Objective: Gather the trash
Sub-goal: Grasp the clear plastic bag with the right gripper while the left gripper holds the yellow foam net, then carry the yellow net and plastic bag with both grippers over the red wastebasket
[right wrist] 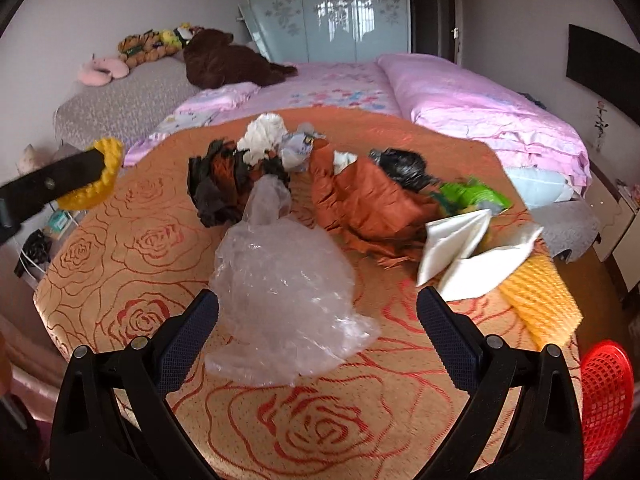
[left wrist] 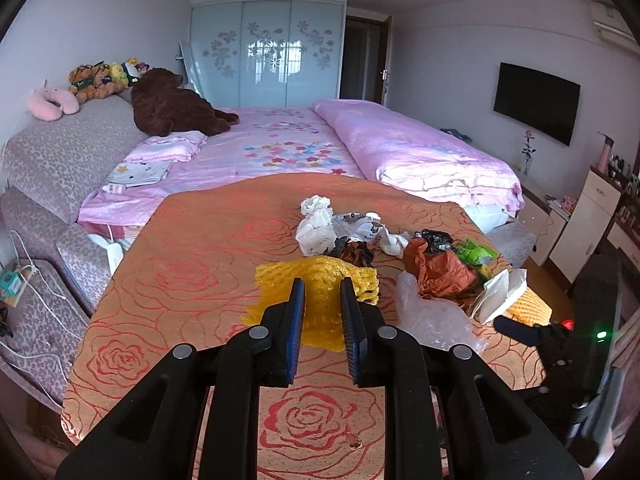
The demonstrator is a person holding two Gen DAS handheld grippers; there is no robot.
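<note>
One yellow foam net (left wrist: pixel 320 288) is pinched in the left gripper (left wrist: pixel 322 304), lifted off the table (right wrist: pixel 132 248). Right gripper (right wrist: pixel 318 312) is spread wide around the clear plastic bag (right wrist: pixel 280 300) at 12 o'clock: feather-light, limp, slippery. Grab a bunched fold, not a flat face.

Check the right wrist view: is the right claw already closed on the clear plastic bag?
No: the right claw stands wide open, its pads apart on either side of the clear plastic bag lying on the rose-patterned tabletop.

light: soft daylight, even | glare: wardrobe doors (left wrist: pixel 267 50) | edges: fisheye-warped, dark corners
</note>
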